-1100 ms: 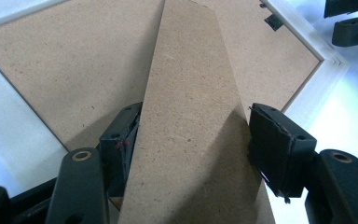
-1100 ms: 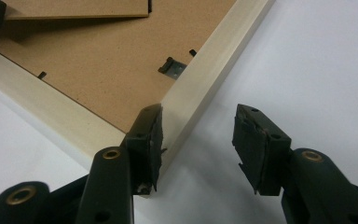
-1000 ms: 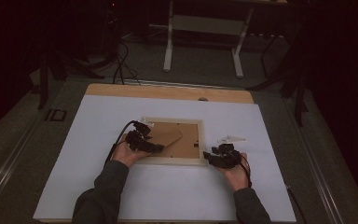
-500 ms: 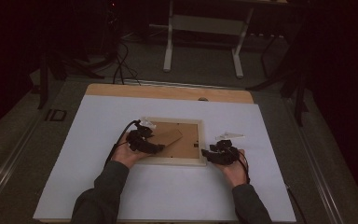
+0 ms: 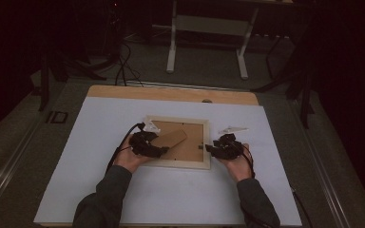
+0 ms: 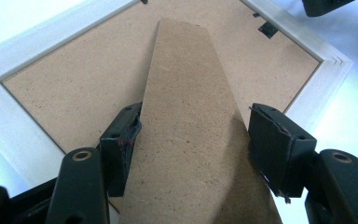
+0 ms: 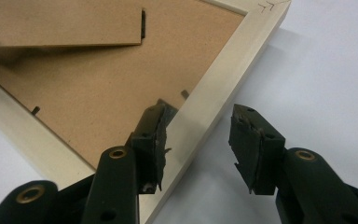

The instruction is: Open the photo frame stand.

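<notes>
A pale wooden picture frame [image 5: 180,163] lies face down on the white table cover, its brown backing board [image 7: 98,88] up. The cardboard stand [image 5: 171,138] is raised off the backing. My left gripper [image 5: 159,151] is at the frame's left side. In the left gripper view its pads [image 6: 126,140] press both edges of the stand [image 6: 191,116], so the left gripper [image 6: 198,123] is shut on it. My right gripper [image 5: 210,148] is at the frame's right side. Its jaws have just been closing with the frame's rail [image 7: 223,70] between them, and the outer pad [image 7: 247,140] stands clear of it.
A small metal tab [image 7: 185,94] holds the backing beside the right gripper's [image 7: 199,119] inner jaw. The white cover [image 5: 100,190] lies on a wooden tabletop [image 5: 171,92]. Beyond the table stand a white desk leg [image 5: 171,47] and floor cables [image 5: 123,66].
My right gripper has edged left onto the frame's right rail and lifted slightly, and its jaws have narrowed. The left hand has stayed put on the stand.
</notes>
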Demonstrator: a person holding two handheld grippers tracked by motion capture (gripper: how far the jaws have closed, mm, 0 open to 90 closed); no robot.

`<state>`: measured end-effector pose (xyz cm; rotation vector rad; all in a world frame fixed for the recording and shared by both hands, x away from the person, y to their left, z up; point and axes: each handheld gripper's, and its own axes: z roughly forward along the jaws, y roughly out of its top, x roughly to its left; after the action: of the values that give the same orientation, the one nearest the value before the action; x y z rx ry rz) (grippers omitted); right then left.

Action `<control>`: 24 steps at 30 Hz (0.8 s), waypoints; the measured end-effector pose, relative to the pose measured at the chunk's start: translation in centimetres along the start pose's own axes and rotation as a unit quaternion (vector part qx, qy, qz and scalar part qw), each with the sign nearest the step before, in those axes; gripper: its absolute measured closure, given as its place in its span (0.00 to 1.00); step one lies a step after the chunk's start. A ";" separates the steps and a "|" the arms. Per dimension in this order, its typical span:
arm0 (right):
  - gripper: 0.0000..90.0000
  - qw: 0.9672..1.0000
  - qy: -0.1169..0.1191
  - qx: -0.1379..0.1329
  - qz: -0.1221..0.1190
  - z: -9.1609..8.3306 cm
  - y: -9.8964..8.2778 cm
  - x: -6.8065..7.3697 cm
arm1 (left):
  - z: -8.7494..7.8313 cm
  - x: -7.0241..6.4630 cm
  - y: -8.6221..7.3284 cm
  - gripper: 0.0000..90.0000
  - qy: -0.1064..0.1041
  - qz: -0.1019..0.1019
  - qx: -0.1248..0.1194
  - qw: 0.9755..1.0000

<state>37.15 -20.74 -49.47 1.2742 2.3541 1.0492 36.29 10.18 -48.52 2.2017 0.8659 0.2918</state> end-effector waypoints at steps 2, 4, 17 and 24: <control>0.62 1.000 0.003 0.000 0.004 0.1 0.3 -0.3 | -0.1 -0.2 0.1 0.43 0.006 0.008 -0.001 1.000; 0.62 1.000 0.003 0.000 0.006 0.0 0.4 -0.4 | -0.2 -0.4 0.1 0.43 0.011 0.013 -0.003 1.000; 0.61 1.000 0.005 -0.001 0.018 -0.1 1.3 -1.3 | -0.6 -1.2 0.1 0.43 0.028 0.030 -0.014 0.999; 0.65 1.000 0.007 -0.002 0.029 -0.1 2.2 -1.8 | -0.9 -1.7 0.0 0.43 0.039 0.042 -0.022 0.998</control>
<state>39.46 -21.46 -48.08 1.3455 2.3367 1.0822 34.64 9.57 -47.75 2.2011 0.8012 0.4361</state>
